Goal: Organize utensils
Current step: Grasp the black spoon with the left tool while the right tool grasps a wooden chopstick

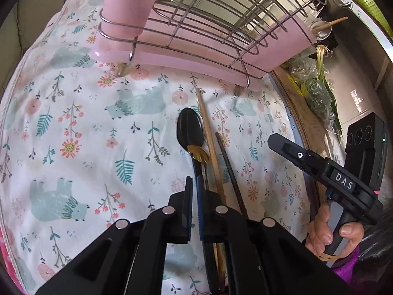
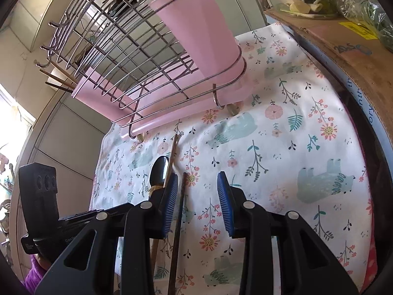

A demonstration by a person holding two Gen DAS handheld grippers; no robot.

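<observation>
The spoon [image 1: 190, 129] lies on the cloth [image 1: 81, 123] just short of the rack [image 1: 196, 24], beside two chopsticks [image 1: 210, 142], its long axis running from the left gripper [image 1: 195, 186] toward the rack with the bowl nearest the rack. The left jaws are nearly together on its handle, probably to lift it into the rack's pink cup [image 1: 127, 5]. The right gripper [image 2: 197, 204] hangs with jaws apart over the dark chopstick [image 2: 180, 209], likely lining up the next pick.
</observation>
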